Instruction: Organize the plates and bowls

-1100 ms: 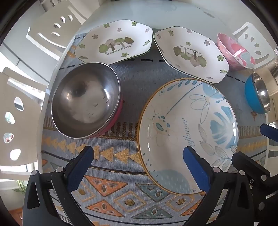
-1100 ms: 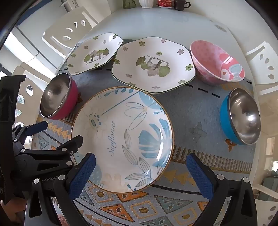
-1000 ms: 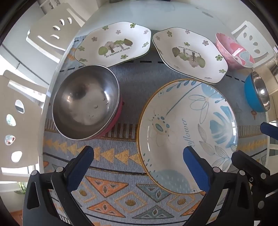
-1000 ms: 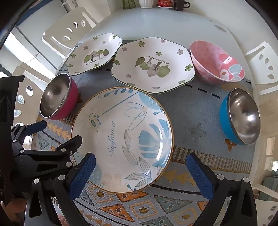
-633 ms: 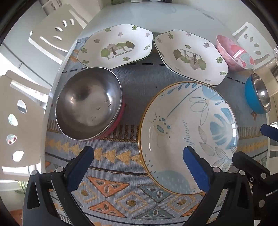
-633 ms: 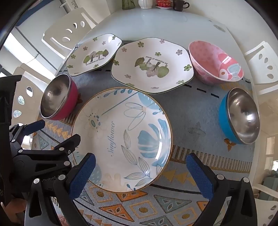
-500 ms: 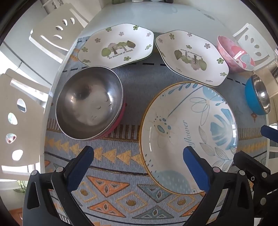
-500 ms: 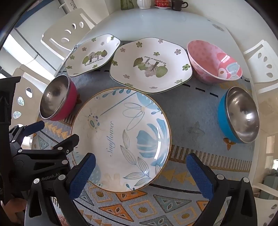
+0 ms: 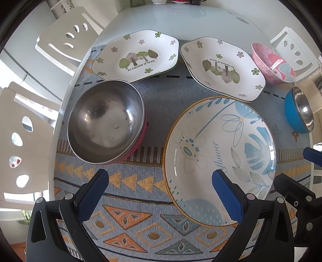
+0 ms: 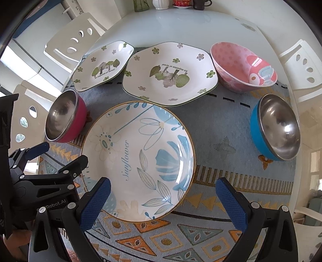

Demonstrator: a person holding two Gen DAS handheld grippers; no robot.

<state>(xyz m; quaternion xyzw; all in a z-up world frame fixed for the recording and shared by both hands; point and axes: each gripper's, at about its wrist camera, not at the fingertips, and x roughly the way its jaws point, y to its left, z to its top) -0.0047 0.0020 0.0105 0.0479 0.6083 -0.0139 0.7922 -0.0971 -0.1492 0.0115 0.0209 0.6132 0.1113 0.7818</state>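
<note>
A big round sunflower plate lies on the patterned mat. Left of it stands a steel bowl with a red shell. Two white hexagonal forest plates lie side by side at the back; the left one is smaller in the right wrist view. A pink bowl and a steel bowl with a blue shell stand on the right. My left gripper hovers open above the mat's near side, and my right gripper hovers open over the sunflower plate's near rim. Both hold nothing.
The mat covers the near part of a white round table. White chairs stand around it. A vase and cups sit at the far edge. The left gripper's body shows at the right view's left.
Both grippers have drawn back a little and tilted up, so the dishes sit slightly lower in the views. No dish has moved; both grippers remain open.
</note>
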